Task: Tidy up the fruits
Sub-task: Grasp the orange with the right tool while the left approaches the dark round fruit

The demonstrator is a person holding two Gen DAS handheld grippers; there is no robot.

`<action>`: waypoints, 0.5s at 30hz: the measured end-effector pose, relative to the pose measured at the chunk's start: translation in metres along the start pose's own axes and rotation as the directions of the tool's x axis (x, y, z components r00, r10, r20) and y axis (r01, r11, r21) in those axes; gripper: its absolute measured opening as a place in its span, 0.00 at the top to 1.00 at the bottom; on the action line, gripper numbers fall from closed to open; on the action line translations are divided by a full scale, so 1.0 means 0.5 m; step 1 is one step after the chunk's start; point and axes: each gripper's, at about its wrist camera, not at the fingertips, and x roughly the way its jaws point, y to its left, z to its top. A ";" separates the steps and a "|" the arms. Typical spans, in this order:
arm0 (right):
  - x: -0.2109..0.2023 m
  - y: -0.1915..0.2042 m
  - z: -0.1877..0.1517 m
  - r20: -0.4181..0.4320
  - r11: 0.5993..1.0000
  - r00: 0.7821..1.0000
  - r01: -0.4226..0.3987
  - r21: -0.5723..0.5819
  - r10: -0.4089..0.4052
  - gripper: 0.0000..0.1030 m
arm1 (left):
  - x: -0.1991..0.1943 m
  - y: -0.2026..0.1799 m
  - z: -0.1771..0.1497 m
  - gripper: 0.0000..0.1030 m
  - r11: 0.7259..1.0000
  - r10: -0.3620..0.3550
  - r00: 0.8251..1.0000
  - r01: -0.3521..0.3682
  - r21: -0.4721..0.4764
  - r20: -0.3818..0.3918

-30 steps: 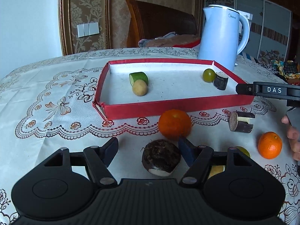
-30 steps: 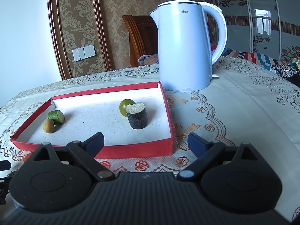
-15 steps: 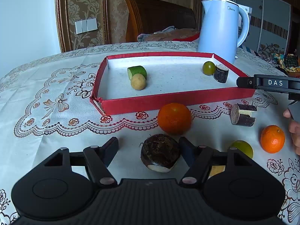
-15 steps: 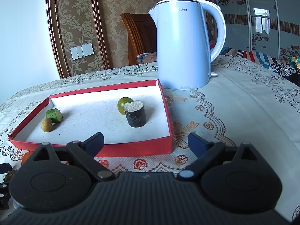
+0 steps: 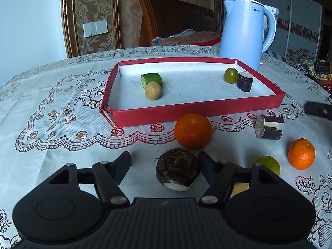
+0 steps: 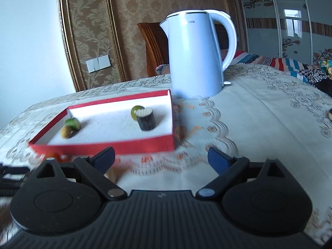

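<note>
- left tongs (image 5: 164, 166) hang half open over the cloth (image 5: 62, 145); a brown bulb (image 5: 178, 169) sits between the fingers, hard against the right one, clear of the left — not gripped.
- just past the tips, an orange (image 5: 193, 131); off to the right, a lime (image 5: 268, 164), a second orange (image 5: 301, 153) and a dark stub (image 5: 268, 127).
- beyond that, the red tray (image 5: 197, 112) holds a green chunk (image 5: 151, 79) touching a tan ball (image 5: 153, 90) at left, a green ball (image 5: 231, 75) beside a dark stub at right.
- kettle (image 5: 244, 33) stands behind the tray.
- right tongs (image 6: 161, 158) gape wide — nothing in them; tray ahead to the left, kettle farther, view blurred.
</note>
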 end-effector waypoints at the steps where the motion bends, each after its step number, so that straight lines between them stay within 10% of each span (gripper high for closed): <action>1: -0.016 -0.004 -0.008 -0.002 1.000 1.000 -0.011 -0.007 0.011 0.07 | 0.000 0.000 0.000 0.31 1.000 0.000 1.000 0.000 0.000 0.000; 15: -0.056 0.084 -0.064 -0.104 0.968 0.981 -0.179 -0.175 0.162 0.25 | 0.000 0.001 0.000 0.31 1.000 0.000 1.000 0.000 0.000 0.000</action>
